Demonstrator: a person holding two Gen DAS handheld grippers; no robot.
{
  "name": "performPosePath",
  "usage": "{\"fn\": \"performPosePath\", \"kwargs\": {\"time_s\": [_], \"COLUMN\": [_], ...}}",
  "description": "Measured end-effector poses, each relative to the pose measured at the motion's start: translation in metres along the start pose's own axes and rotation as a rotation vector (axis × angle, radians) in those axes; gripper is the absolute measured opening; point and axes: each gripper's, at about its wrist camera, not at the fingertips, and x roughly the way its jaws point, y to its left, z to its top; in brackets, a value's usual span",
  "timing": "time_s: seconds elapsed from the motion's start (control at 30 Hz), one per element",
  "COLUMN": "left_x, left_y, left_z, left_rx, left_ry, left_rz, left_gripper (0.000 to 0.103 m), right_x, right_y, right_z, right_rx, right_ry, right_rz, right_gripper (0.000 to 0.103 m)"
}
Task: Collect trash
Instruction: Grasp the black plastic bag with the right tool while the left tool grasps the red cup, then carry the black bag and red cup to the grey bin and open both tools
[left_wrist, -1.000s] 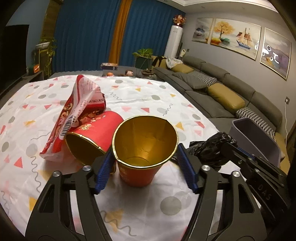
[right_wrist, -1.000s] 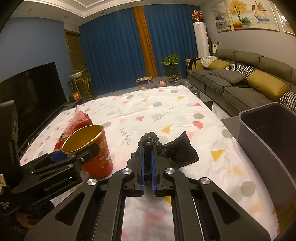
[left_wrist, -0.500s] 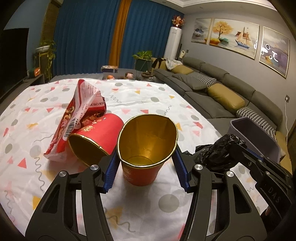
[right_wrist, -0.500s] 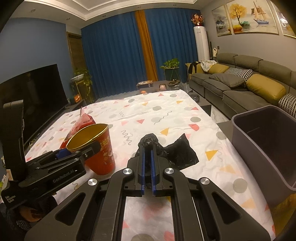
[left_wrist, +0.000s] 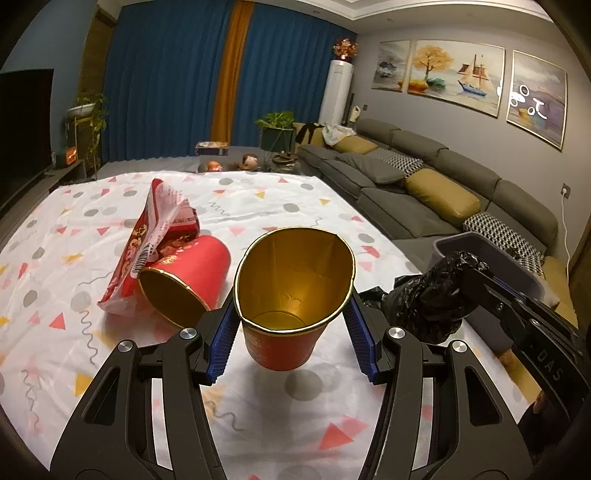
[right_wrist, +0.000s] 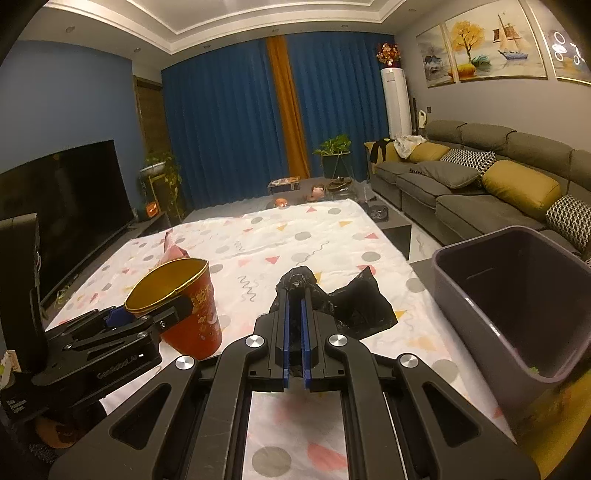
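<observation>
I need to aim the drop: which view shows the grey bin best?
The right wrist view: the grey bin shows its open mouth and inside wall. The left wrist view shows only part of its rim behind the black bag.

- White tablecloth (left_wrist: 258, 199) (dotted, with triangles) covers the table.
- Tipped red cup (left_wrist: 188, 275) lies at ten o'clock.
- Red wrapper (left_wrist: 155, 229) touches it.

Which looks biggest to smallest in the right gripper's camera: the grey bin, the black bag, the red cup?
1. Grey bin, clearly largest, though it is also near the camera.
2 and 3. Black bag and red cup look alike; grippers partly hide both, so no ranking.
</observation>
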Motion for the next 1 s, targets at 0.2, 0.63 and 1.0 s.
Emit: {"fn": "performPosePath", "kwargs": {"time_s": [0.2,0.63,1.0], "left_x": [-0.011,-0.019,-0.011], "left_y": [-0.018,-0.06,-0.101], "left_z": [0.001,0.004,0.018], "left_rx": [0.021,0.069,0.113], "left_ry": [-0.011,-0.024,-0.04], "left_rz": [-0.019,-0.076,-0.14], "left_gripper": [0.054,0.054,0.054], "right_x": [-0.016,-0.042,-0.054], "right_y": [-0.011,-0.038,-0.066], "right_z": [0.004,0.007,0.018], "right_rx": [0.006,0.022,0.032], "right_ry": [-0.025,-0.067,-0.11], "right_rz": [-0.018,-0.061,-0.123], "right_gripper": [0.006,0.006,0.006]}}
